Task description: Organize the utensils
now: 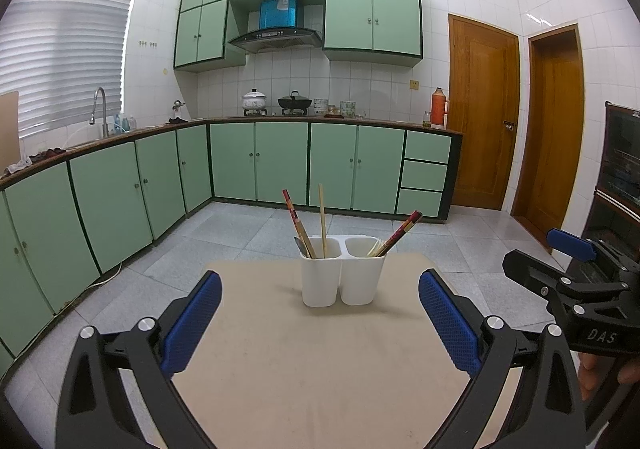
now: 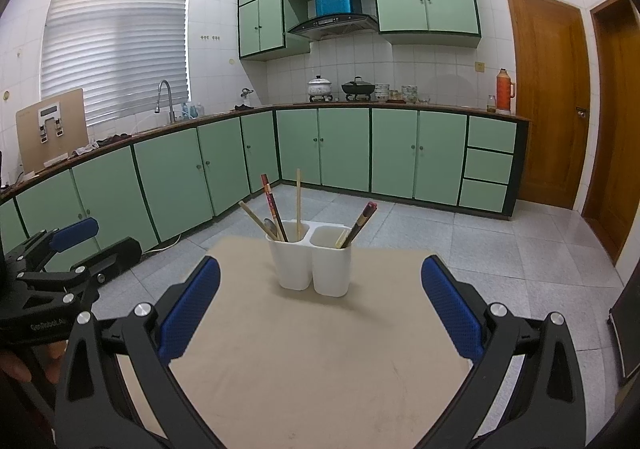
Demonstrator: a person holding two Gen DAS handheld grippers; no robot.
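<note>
Both grippers hang above a beige table top (image 1: 320, 349) with their blue-padded jaws spread wide and nothing between them. The left gripper (image 1: 320, 313) holds no utensil and touches nothing; the table shows bare through its gap. The right gripper (image 2: 320, 305) is released the same way, also clear of the table and of everything on it. Ahead of both, near the far edge of the table, stands a white two-compartment utensil holder (image 2: 310, 263). Its left compartment holds a red patterned chopstick (image 2: 273, 205), a pale wooden chopstick (image 2: 298, 197) standing nearly upright and a metal spoon (image 2: 270, 227). Its right compartment holds dark red-tipped chopsticks (image 2: 363, 223) leaning to the right beside some pale sticks.
</note>
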